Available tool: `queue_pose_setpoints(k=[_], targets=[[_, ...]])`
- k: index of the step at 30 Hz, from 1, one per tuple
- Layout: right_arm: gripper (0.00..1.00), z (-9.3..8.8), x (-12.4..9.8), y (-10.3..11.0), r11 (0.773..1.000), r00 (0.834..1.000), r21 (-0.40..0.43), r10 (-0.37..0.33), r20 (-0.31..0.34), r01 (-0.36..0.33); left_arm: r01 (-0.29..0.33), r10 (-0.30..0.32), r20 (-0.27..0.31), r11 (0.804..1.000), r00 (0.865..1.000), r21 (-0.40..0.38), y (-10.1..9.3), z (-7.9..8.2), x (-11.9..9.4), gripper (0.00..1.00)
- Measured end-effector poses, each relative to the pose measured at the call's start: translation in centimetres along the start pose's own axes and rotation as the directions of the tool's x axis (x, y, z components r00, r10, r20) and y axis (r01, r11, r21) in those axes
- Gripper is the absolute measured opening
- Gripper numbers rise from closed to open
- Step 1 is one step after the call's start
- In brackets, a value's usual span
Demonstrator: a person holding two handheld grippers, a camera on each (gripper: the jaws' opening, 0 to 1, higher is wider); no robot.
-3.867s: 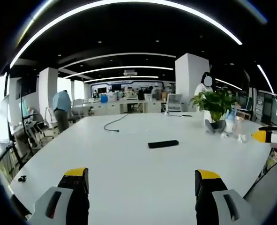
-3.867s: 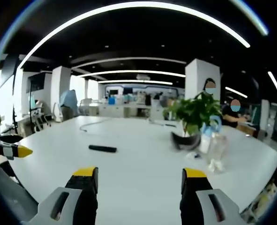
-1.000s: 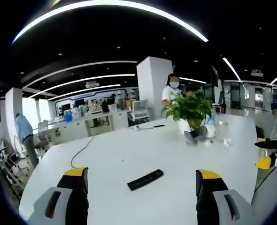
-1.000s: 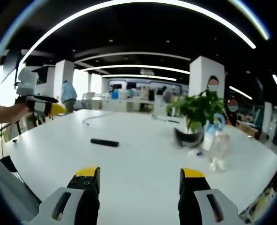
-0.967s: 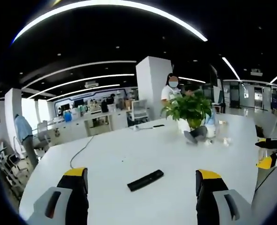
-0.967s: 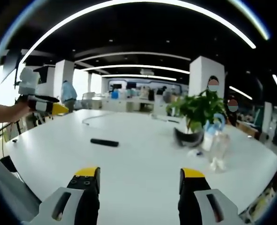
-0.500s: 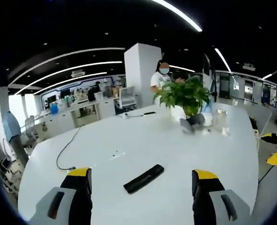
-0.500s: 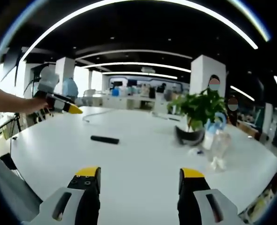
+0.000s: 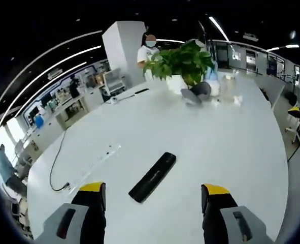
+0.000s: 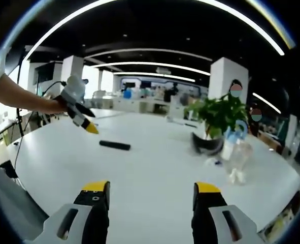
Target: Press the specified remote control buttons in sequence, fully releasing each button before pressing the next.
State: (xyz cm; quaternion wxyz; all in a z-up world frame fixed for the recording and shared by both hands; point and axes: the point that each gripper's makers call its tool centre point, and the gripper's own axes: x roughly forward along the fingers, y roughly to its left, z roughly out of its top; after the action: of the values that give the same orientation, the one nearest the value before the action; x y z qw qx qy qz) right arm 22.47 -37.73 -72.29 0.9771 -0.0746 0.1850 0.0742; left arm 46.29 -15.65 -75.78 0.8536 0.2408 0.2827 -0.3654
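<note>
Presently the black remote control (image 9: 153, 176) lies flat on the white table (image 9: 231, 142), which serves as landmark for everything here. The left gripper (image 9: 153, 195) hangs above the table's near part, jaws spread wide, nothing between them, with the remote just ahead of its yellow tips. The right gripper (image 10: 145, 193) (jaws likewise parted and empty) sits over the table's near edge, well apart from the remote. Toward the table's far side stand a potted plant (image 9: 182, 60) and a clear bottle (image 10: 237, 159). A dark cable (image 9: 55, 165) trails across the table's far-left portion
</note>
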Motion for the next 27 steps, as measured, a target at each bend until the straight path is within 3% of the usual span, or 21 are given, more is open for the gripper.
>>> queue_pose_setpoints(k=[5, 9, 11, 14, 17, 21, 24, 26, 27], targets=[[0.65, -0.2, 0.1, -0.1, 1.000, 1.000, -0.004, -0.005, -0.012, 0.005, 0.035, -0.021, -0.106, 0.991, 0.994, 0.131, 0.2, -0.9, 1.9, 0.79], [0.64, -0.4, 0.1, 0.0, 1.000, 1.000, -0.007, -0.005, -0.022, 0.004, 0.076, -0.049, -0.166, 0.983, 0.985, 0.165, 0.6, -1.6, 3.5, 0.77], [0.64, -0.5, 0.2, 0.1, 1.000, 1.000, -0.010, -0.002, -0.026, 0.002, 0.072, -0.032, -0.192, 0.976, 0.981, 0.204, 1.2, -1.8, 4.2, 0.76], [0.64, -0.6, 0.2, 0.3, 1.000, 0.999, -0.016, 0.004, -0.035, -0.004, 0.087, -0.012, -0.256, 0.955, 0.967, 0.282, 1.7, -2.6, 5.2, 0.76], [0.64, -0.6, 0.2, 0.3, 1.000, 0.999, -0.020, 0.006, -0.037, -0.007, 0.120, 0.015, -0.325, 0.912, 0.946, 0.391, 2.1, -3.7, 6.1, 0.76], [0.64, -0.7, 0.2, 0.2, 1.000, 0.999, -0.019, 0.001, -0.042, -0.002, 0.164, -0.004, -0.361, 0.896, 0.932, 0.413, 1.8, -4.4, 6.9, 0.73], [0.64, -0.8, 0.2, 0.2, 1.000, 0.999, -0.022, 0.002, -0.047, -0.003, 0.211, -0.001, -0.411, 0.859, 0.912, 0.467, 2.2, -5.1, 7.5, 0.70], [0.64, -0.8, 0.3, 0.3, 1.000, 0.999, -0.024, 0.004, -0.048, -0.005, 0.227, -0.007, -0.431, 0.858, 0.902, 0.461, 2.2, -5.5, 8.1, 0.67], [0.64, -0.9, 0.3, 0.3, 1.000, 0.999, -0.025, 0.005, -0.050, -0.006, 0.239, -0.022, -0.451, 0.871, 0.892, 0.430, 2.0, -5.7, 8.3, 0.66]])
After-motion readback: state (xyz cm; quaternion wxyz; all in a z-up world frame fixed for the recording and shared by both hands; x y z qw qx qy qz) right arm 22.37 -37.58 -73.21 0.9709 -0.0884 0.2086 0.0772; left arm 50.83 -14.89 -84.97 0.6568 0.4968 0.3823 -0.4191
